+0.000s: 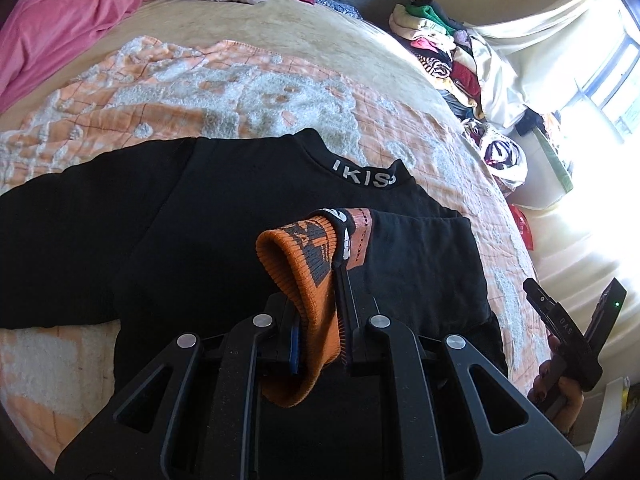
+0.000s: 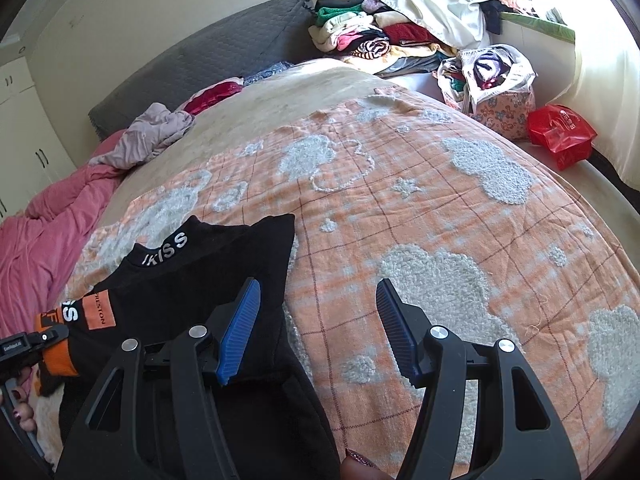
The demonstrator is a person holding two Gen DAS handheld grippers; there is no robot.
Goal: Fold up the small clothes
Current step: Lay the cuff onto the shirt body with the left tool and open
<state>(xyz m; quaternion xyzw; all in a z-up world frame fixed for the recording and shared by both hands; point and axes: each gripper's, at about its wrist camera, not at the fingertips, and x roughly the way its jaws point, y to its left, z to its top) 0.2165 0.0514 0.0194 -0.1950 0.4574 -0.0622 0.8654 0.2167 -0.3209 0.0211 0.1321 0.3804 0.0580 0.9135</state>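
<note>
Left wrist view: left tool (image 1: 320,280) clamps black sweater's (image 1: 200,232) orange cuff (image 1: 304,264) — seemingly lifted; right tool (image 2: 318,320) gapes wide.

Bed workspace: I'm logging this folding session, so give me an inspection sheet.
Surface: bed with orange quilt.
Job's things: black top lying on the quilt; its orange cuff raised.
Clutter: clothes pile, red bag, pink blanket.
Grippers: left gripper shut on the cuff; right gripper open, holding nothing, partly over the top's edge.
Cables: nothing seen.
Surroundings: grey headboard, curtain, white cupboards.
</note>
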